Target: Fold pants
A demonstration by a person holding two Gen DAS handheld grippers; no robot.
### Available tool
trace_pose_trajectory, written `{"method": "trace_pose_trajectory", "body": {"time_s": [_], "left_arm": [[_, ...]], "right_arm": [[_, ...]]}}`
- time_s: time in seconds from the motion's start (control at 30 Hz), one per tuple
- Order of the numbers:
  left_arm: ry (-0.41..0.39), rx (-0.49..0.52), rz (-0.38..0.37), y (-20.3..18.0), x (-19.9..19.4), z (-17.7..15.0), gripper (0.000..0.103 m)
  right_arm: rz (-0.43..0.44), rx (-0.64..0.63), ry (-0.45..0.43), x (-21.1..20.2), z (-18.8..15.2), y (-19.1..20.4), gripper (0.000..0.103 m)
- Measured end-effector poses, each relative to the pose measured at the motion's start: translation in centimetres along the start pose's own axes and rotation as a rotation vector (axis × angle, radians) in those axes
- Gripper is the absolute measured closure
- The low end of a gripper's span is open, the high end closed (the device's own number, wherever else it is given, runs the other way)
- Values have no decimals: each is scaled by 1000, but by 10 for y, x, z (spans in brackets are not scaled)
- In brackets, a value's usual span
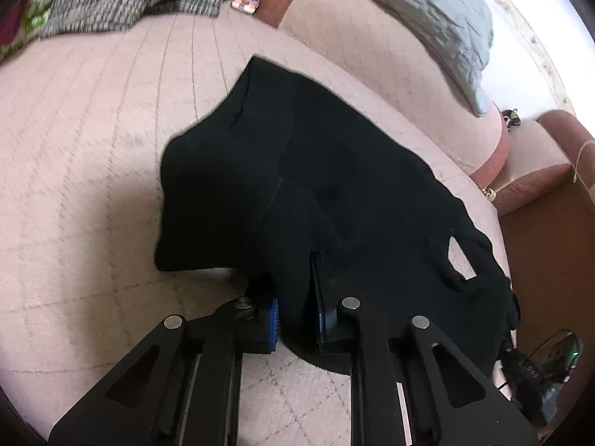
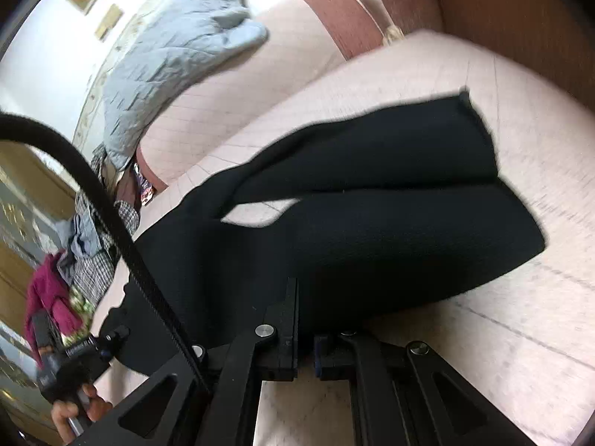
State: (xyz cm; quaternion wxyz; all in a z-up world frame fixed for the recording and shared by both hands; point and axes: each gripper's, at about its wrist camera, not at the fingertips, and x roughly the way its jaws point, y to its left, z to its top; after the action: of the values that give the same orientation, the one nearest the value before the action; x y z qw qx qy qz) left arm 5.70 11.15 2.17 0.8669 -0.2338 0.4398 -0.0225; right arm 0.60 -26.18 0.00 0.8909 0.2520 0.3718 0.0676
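both grippers clamped on black pants point(image 1: 316, 171) spread over the pink sofa point(image 1: 93, 130)
left gripper point(image 1: 295, 316) pinches cloth at 6 o'clock; right gripper point(image 2: 305, 349) likewise grips cloth at 6 o'clock.

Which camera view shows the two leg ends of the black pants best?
The right wrist view: both leg ends of the black pants lie spread in full on the pink sofa seat. The left wrist view shows mainly a bunched black mass, with fabric between the left gripper fingers.
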Motion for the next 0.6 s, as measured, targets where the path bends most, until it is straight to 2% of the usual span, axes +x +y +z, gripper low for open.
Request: {"method": "trace_pose_trajectory", "body": {"time_s": [0.17, 0.27, 0.37, 0.43, 0.5, 0.53, 0.6], "left_arm": [[-47, 44, -6, 5, -41, 6, 92], [-51, 74, 36, 16, -62, -1, 92], [3, 117, 70, 30, -60, -18, 91], [65, 92, 82, 44, -49, -28, 90], [71, 71, 77, 56, -51, -32, 83], [51, 60, 67, 61, -57, -31, 82], [9, 47, 64, 69, -71, -28, 82]], "right_arm": [[10, -60, 3, -39, -3, 15, 99], [-5, -95, 38, -52, -11, 22, 99], [-54, -116, 80, -56, -29, 10, 99], [-113, -103, 129, -45, -38, 0, 99], [-118, -64, 147, -41, -40, -7, 98], [-117, -55, 141, -43, -39, -8, 97], [-167, -63, 127, -49, -37, -9, 84]]}}
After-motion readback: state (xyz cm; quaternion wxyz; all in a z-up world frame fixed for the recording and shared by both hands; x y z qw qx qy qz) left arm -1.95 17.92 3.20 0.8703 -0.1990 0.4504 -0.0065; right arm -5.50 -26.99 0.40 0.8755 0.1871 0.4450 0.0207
